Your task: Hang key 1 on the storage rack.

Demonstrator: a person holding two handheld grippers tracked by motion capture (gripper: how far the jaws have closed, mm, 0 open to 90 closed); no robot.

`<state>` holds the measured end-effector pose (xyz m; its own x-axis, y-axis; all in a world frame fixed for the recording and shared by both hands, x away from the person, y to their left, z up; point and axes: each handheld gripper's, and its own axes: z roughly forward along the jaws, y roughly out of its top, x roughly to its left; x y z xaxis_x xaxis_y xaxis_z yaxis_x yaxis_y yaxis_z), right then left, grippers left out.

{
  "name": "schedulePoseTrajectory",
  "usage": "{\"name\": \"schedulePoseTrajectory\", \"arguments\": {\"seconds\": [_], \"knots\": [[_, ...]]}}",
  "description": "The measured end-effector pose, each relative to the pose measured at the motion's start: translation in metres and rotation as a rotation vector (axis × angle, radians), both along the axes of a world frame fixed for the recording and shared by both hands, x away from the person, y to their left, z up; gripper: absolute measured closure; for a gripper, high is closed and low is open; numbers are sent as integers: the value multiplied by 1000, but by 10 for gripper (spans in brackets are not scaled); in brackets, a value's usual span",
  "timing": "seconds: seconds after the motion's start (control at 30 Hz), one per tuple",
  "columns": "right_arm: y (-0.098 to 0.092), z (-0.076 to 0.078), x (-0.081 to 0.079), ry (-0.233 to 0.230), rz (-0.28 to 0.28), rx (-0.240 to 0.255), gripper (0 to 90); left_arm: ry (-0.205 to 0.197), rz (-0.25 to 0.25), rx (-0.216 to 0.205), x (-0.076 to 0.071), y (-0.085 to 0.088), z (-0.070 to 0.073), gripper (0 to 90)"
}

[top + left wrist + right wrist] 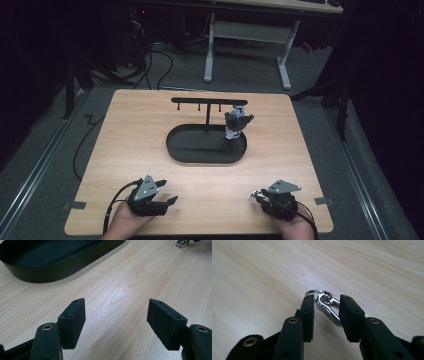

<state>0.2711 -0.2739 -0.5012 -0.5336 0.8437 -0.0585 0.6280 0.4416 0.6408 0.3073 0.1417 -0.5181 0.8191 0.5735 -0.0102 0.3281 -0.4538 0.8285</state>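
The wooden table (150,125) stood in a dark room with a grey floor. One black tray (185,150) held one small toy (237,122) beside its rack. Two grippers rested near the front edge. The left gripper (116,317) was spread wide over bare wood. The right gripper (326,315) was parted a little, with one silver key clip (328,306) lying on the table between its jaws, not pinched.

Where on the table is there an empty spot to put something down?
The table is bare left of the black oval tray, right of it, and in the strip between the left tool and right tool. It is crowded in the tray's right end, where a small figure hangs from the rack, and by the right tool's silver keyring clip.
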Motion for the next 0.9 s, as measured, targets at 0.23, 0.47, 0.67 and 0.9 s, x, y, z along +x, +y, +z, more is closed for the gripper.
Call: {"name": "schedulePoseTrajectory", "arguments": {"seconds": [0.23,0.47,0.67,0.9], "knots": [[3,6,6,102,98,-197,612,-3,-3,0,1,2,1,319],[10,6,16,156,151,-328,596,-12,-7,-2,-1,2,2,319],[19,10,22,163,172,-353,595,-13,-11,-1,-1,2,2,319],[35,19,35,187,247,-404,596,-13,-11,1,-1,2,2,320]]}}
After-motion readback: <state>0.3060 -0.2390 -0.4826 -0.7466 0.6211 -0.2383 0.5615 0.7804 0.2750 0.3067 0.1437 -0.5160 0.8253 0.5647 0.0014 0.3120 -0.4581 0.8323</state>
